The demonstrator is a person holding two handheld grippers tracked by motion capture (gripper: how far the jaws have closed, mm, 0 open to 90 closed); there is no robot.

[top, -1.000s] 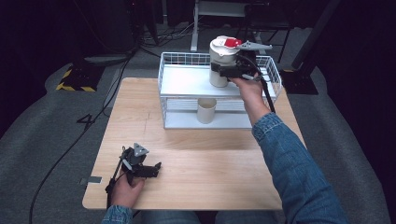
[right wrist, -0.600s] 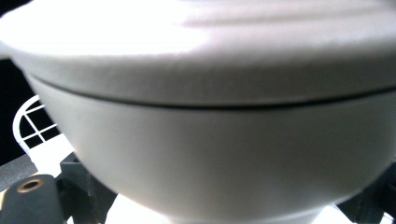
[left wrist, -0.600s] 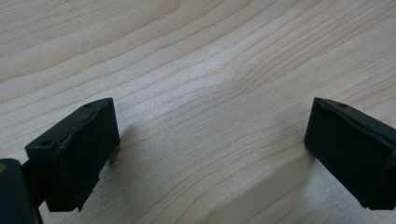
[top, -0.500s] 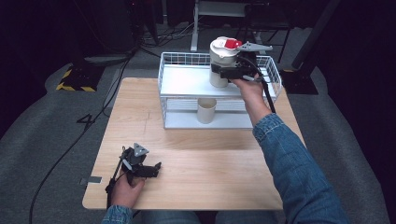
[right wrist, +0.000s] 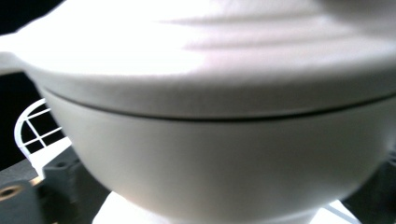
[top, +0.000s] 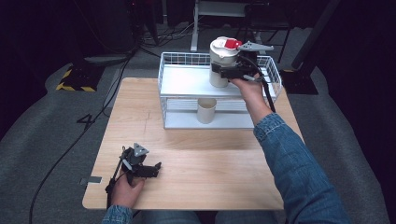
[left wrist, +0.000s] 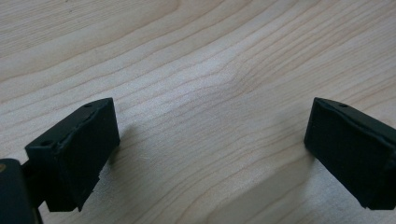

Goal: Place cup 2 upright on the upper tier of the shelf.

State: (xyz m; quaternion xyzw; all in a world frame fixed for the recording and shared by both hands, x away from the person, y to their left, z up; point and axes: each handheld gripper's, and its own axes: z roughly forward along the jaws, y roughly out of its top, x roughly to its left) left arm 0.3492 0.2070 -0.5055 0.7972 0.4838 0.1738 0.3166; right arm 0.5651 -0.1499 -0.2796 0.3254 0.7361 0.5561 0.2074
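Observation:
A tall white lidded cup (top: 222, 58) with a red patch on its lid stands at the right end of the top shelf of a white wire rack (top: 187, 81). My right gripper (top: 229, 73) is shut around its middle. In the right gripper view the cup's body (right wrist: 210, 140) looms very close, with one black finger (right wrist: 56, 179) at its lower left. Whether the cup rests on the shelf or hangs just above it I cannot tell. A second, beige cup (top: 206, 110) sits on the lower shelf. My left gripper (top: 156, 167) lies open on the wooden table (top: 210, 168), its gap (left wrist: 210, 140) holding nothing.
The rack stands at the table's far edge, with a raised wire rim around its top shelf. Cables trail over the grey floor on the left, near a yellow-black striped mat (top: 74, 79). A dark stand base (top: 294, 74) sits behind the rack on the right.

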